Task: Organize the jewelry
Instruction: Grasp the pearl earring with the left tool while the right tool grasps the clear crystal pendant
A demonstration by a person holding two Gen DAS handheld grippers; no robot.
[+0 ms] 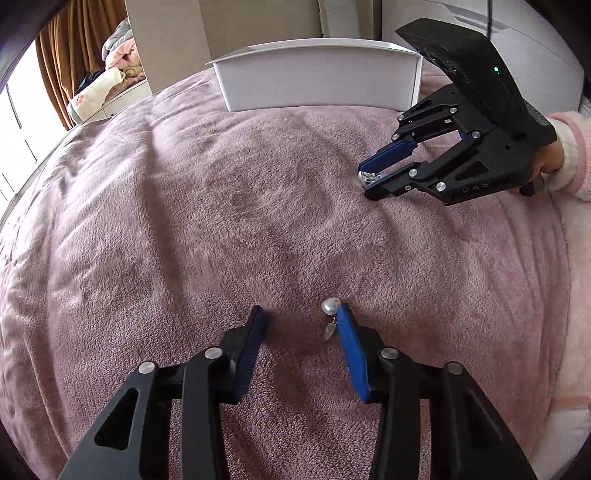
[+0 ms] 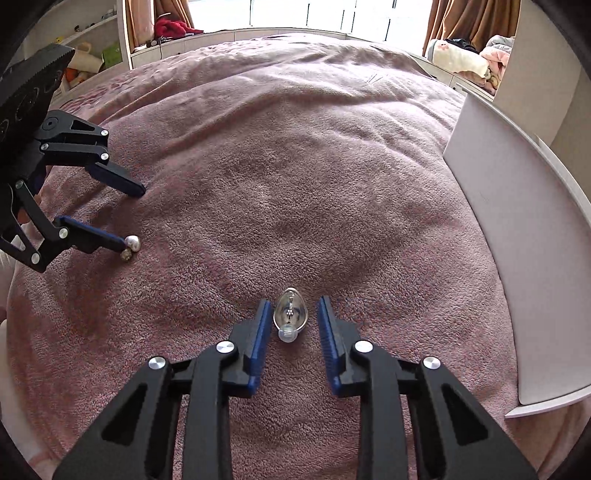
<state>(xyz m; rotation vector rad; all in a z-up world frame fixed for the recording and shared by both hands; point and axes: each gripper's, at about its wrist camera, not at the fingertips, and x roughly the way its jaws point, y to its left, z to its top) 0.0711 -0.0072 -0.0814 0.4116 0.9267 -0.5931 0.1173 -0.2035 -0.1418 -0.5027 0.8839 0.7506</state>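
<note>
While both claws gape empty, the pearl earring [image 1: 330, 314] touches the left claw's [image 1: 301, 314] finger.

A home bedroom: a bed [image 2: 295, 166] under a plush mauve blanket fills both views. Beyond the bed's far edge are brown curtains [image 2: 476, 18] at a bright window, and shelves [image 2: 85, 44] with toys left of it.

blanket [image 1: 258, 221]: plush matt cloth | earring [image 2: 290, 314]: glossy metal | box [image 1: 317, 74]: smooth matt
</note>
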